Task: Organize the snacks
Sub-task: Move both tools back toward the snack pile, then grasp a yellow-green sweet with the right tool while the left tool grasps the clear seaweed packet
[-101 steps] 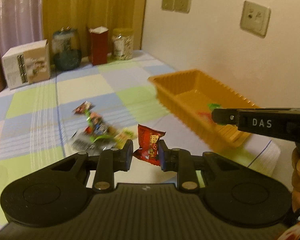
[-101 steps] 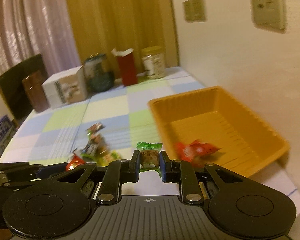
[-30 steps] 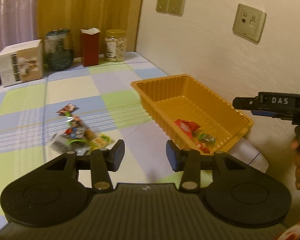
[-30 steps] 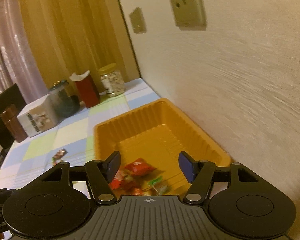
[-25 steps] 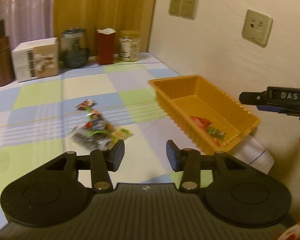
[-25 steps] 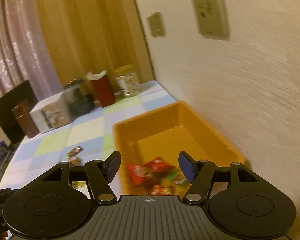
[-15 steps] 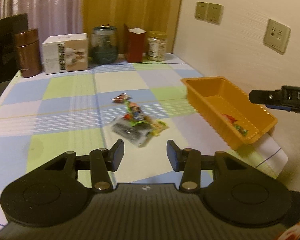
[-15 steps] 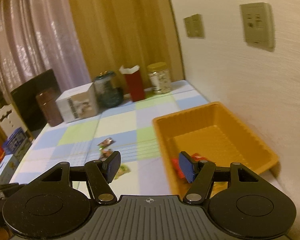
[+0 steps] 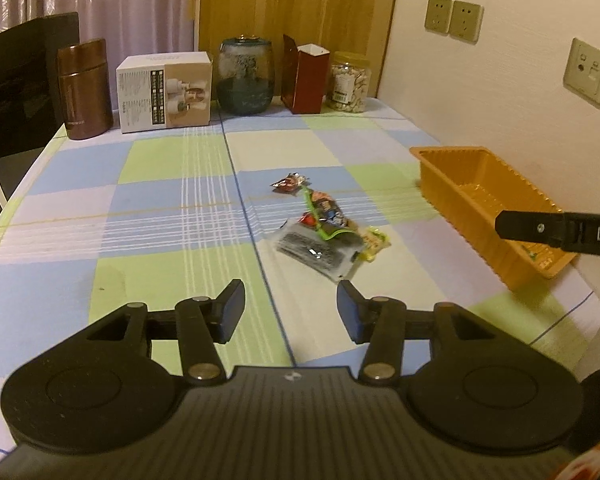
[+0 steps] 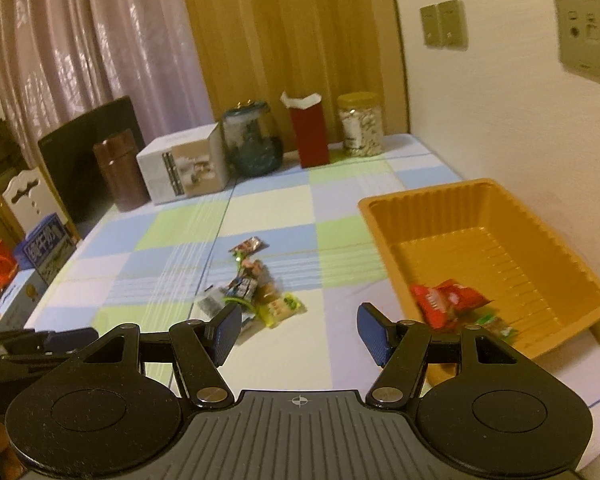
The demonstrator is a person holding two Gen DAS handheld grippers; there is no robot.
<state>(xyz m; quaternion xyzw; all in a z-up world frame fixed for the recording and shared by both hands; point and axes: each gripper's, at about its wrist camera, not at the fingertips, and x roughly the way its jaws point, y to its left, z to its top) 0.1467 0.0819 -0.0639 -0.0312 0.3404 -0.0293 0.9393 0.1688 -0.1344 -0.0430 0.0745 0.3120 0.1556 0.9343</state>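
Already a few snacks, a red packet (image 10: 446,300) among them, lie in the orange tray (image 10: 548,240). Both the left gripper (image 9: 290,312) and right gripper (image 10: 298,330) gape empty; the pile of wrapped snacks (image 9: 324,232) waits on the checked tablecloth (image 9: 160,216).

A cream wall (image 9: 480,92) carries a pair of power sockets (image 9: 454,18) and a further outlet plate (image 9: 588,71). Mustard curtains (image 10: 292,40) hang beside sheer pinkish drapes (image 10: 100,48). A checked blue, green and white tablecloth (image 9: 160,208) covers the table; a dark chair back (image 9: 16,88) stands at its far left. The light is dim and warm.
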